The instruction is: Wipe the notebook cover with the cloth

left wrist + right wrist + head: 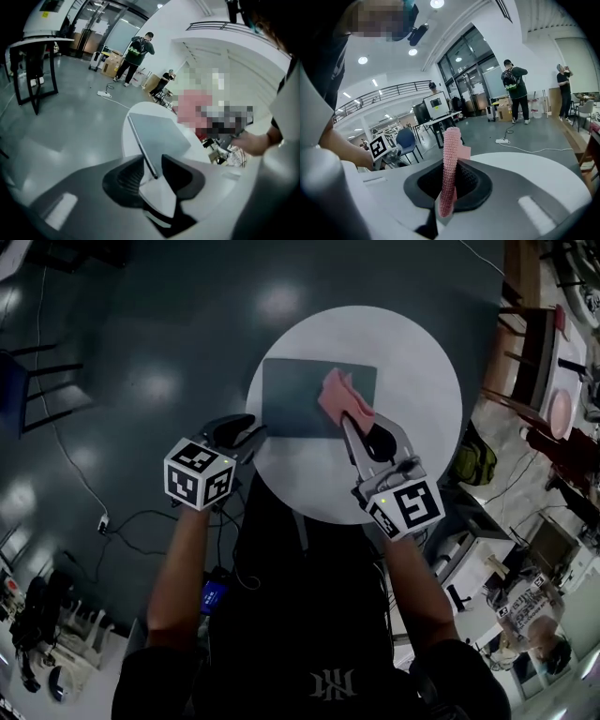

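While the person's dark torso hides the table's point(412, 427) near rim in the head view, a mosaic patch in the left gripper view covers much of the cloth point(190, 105). Both forearms reach forward and down over the table. The left gripper point(251, 433) point(157, 168) tilts down at the near-left rim with its jaws spread. The notebook's point(300, 395) point(159, 133) near-left corner lies between them, and contact is unclear. The right gripper point(352, 420) point(449, 183) slants less steeply, its jaws pinching the pink cloth point(340, 397) point(450, 154) over the notebook's right part. That grey notebook lies flat mid-table.
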{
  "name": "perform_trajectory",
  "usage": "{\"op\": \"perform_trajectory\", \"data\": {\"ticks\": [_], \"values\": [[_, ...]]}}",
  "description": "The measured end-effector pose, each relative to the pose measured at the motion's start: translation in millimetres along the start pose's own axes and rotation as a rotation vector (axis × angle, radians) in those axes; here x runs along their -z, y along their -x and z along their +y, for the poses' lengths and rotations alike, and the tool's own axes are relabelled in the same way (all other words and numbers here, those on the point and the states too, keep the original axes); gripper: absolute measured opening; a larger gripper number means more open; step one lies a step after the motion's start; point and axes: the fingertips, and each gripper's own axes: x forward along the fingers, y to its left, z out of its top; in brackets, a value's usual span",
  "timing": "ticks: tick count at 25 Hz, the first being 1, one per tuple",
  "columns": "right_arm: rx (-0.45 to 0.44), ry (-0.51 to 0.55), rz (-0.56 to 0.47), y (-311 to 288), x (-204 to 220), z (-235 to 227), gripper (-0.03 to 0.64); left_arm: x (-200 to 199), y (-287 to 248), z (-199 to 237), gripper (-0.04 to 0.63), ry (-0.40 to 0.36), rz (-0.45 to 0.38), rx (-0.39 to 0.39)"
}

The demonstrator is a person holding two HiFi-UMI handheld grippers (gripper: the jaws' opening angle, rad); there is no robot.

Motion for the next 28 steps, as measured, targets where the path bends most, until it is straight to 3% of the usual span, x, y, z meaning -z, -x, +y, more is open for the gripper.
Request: {"op": "perform_trajectory", "data": {"ticks": [7, 14, 23, 28], "values": [[-0.057, 0.066, -0.021, -41.7, 7.5, 7.3, 0.016, 1.3, -12.7, -3.1, 0.118, 0.014, -0.008, 0.017], [-0.052, 0.252, 0.034, -87.3, 7.0, 21.1, 0.017, 4.3, -20.6, 14.8, 0.106, 0.021, 0.025, -0.017], [-0.099, 0.368, 0.152, -138.7, 21.1, 47.5, 0.017, 6.2, -23.1, 12.2, 0.08, 0.014, 0.041, -0.042], [-0.072, 0.442, 0.29, -161.0, 48.9, 46.6, 0.017, 6.2, -25.1, 10.2, 0.08, 0.004, 0.044, -0.058]]}}
